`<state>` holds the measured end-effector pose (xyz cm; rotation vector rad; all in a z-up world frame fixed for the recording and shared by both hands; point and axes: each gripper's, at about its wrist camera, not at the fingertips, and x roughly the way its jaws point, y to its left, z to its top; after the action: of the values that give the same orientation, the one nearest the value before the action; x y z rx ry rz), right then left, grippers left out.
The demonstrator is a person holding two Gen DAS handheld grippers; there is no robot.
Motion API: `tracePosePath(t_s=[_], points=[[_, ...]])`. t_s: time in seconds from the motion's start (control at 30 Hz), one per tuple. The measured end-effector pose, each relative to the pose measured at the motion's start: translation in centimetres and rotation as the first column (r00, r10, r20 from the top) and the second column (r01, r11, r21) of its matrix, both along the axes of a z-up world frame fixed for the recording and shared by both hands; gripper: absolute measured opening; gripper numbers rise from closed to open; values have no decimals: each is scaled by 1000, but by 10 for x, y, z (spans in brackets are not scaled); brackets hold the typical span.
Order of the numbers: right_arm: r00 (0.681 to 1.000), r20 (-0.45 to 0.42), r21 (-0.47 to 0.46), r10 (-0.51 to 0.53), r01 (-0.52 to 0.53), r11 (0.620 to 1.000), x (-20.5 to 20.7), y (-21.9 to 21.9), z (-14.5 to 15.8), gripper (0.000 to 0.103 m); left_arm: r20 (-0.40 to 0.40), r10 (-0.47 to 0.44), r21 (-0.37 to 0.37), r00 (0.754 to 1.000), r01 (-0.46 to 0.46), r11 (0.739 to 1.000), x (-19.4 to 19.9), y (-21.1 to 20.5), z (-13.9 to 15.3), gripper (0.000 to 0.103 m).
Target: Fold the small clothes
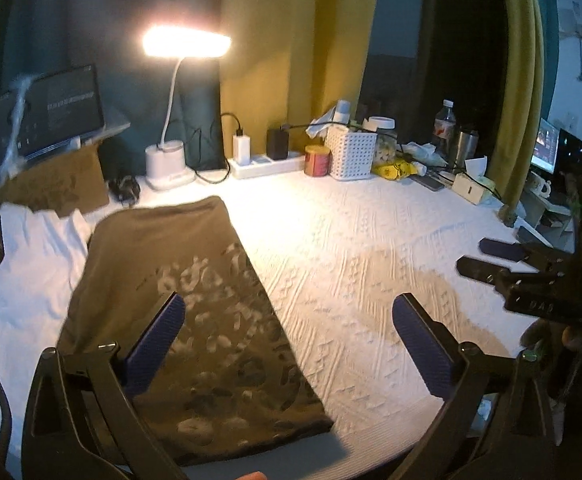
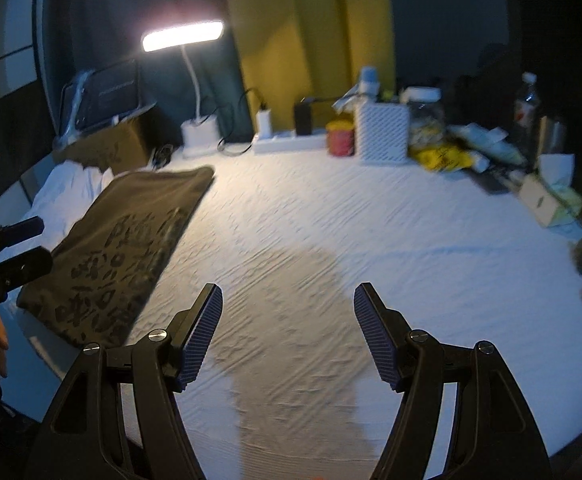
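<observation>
Dim room — a glaring desk lamp (image 1: 187, 41) casts warm light; right view motion-blurred, fisheye edges dark and bent.

olive-brown shirt (image 1: 179, 312) (image 2: 123, 240) with pale, cracked leopard-spot print, folded into a long, narrow rectangle. lying flat on white textured cloth (image 1: 351, 248) (image 2: 331, 220), at the left of the scene, long axis running near to far. near end close to the cloth's near edge, far end short of the lamp. left edge overlapping a rumpled white garment (image 1: 31, 264) (image 2: 67, 188).
</observation>
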<state>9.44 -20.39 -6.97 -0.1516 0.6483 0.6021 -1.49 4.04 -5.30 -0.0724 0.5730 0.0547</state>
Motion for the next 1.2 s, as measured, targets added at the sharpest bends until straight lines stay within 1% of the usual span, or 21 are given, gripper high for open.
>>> tracePosePath(t_s=[0.13, 0.37, 0.5, 0.53, 0.6, 0.67, 0.7, 0.77, 0.83, 0.93, 1.03, 1.13, 1.2], points=[[998, 48, -10, -40, 40, 999, -1, -13, 19, 72, 33, 5, 56, 999, -6, 998, -2, -13, 11, 102], [990, 124, 29, -66, 63, 998, -12, -31, 53, 72, 118, -19, 51, 993, 13, 999, -8, -24, 38, 102], [978, 190, 81, -85, 71, 994, -24, -41, 77, 72, 195, -29, 68, 980, 16, 998, -16, -30, 54, 102], [975, 203, 91, -90, 72, 993, -26, -43, 82, 72, 225, -34, 87, 974, 15, 996, -20, -33, 59, 102], [965, 240, 115, -101, 76, 991, -34, -48, 94, 72, 268, -17, 140, 963, -21, 990, -24, -39, 66, 102], [953, 278, 131, -118, 84, 988, -42, -51, 106, 72, 307, -5, 175, 952, -51, 983, -29, -43, 74, 102], [946, 299, 138, -125, 86, 987, -47, -52, 112, 72, 323, -9, 176, 946, -51, 983, -31, -43, 79, 102], [935, 330, 150, -132, 86, 985, -53, -54, 121, 72, 353, -31, 141, 935, -20, 990, -36, -39, 88, 102], [924, 356, 163, -142, 88, 983, -60, -55, 129, 72, 377, -22, 111, 926, -22, 994, -39, -34, 96, 102], [909, 386, 171, -158, 97, 980, -68, -56, 139, 72, 435, 4, 125, 900, -65, 990, -46, -33, 106, 102], [897, 408, 175, -170, 105, 979, -73, -55, 144, 72, 462, -6, 122, 887, -57, 991, -54, -30, 109, 102], [891, 411, 175, -193, 131, 976, -73, -52, 145, 72, 468, -27, 110, 883, -28, 993, -58, -29, 108, 102], [892, 396, 175, -219, 161, 971, -70, -50, 144, 72, 466, -26, 102, 884, -24, 995, -59, -27, 105, 102]])
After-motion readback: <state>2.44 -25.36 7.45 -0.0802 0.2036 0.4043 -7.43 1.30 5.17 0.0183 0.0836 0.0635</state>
